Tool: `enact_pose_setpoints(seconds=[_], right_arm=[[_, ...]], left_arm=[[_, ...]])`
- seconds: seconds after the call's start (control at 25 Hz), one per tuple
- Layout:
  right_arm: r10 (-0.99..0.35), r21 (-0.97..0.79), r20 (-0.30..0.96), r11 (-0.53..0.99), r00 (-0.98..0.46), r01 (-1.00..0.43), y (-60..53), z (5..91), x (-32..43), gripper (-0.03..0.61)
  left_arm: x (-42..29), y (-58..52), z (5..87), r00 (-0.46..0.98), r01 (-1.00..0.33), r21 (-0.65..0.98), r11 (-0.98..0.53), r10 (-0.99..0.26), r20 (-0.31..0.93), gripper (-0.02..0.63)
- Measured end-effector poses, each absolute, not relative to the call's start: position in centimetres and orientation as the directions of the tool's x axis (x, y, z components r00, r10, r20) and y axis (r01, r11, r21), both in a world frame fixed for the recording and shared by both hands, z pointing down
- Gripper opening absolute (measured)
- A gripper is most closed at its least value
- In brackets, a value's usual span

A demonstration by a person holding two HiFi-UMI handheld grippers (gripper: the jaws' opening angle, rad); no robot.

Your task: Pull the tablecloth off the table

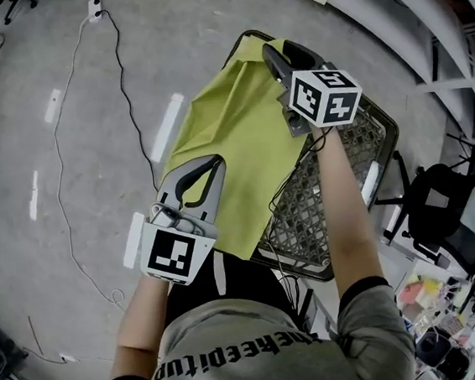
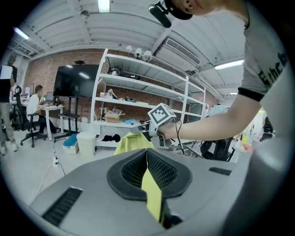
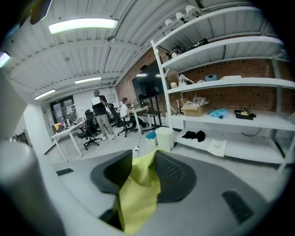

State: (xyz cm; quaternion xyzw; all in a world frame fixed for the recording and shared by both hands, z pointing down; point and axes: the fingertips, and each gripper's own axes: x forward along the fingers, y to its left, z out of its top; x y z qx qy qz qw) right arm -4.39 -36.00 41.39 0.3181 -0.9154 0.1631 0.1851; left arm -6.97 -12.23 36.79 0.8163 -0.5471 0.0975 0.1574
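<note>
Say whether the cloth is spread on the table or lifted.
Lifted: cloth runs from left claw to right claw; table mesh shows bare.

A tall white metal shelving unit stands against a red brick wall, with a brown cardboard box on a middle shelf and dark cloth on its lowest. Just left of the unit stands a large black screen on a stand; before the unit's left end sit a white plastic bin and a blue box, and farther left a person sits at a desk.
</note>
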Motion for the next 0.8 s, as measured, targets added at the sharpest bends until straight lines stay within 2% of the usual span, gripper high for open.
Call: enact_pose_setpoints(seconds=[0.08,0.16,0.48,0.64,0.72,0.8], right_arm=[[-0.512,-0.180,0.432,0.758,-0.742,-0.628,-35.7,41.0,-4.6,0.171],[-0.480,-0.181,0.451,0.777,-0.753,-0.603,-35.3,41.2,-4.9,0.229],[-0.421,-0.185,0.511,0.798,-0.749,-0.574,-33.1,42.1,-4.4,0.229],[-0.472,-0.229,0.393,0.781,-0.789,-0.581,-33.5,39.6,-4.3,0.229],[-0.481,-0.223,0.378,0.781,-0.791,-0.583,-33.7,38.7,-4.5,0.229],[-0.491,-0.191,0.387,0.786,-0.781,-0.589,-33.5,38.6,-4.3,0.184]], left_arm=[[-6.8,-12.1,36.6,0.385,-0.923,0.148,-0.356,-0.862,0.329,0.015],[-6.5,-12.1,36.5,0.389,-0.921,0.147,-0.360,-0.862,0.324,0.015],[-6.1,-11.7,36.2,0.390,-0.921,0.144,-0.363,-0.865,0.314,0.015],[-6.3,-11.4,36.0,0.383,-0.924,0.141,-0.356,-0.869,0.312,0.015],[-6.5,-11.2,35.9,0.377,-0.926,0.139,-0.351,-0.873,0.310,0.015],[-6.6,-11.0,35.8,0.372,-0.928,0.134,-0.347,-0.875,0.311,0.015]])
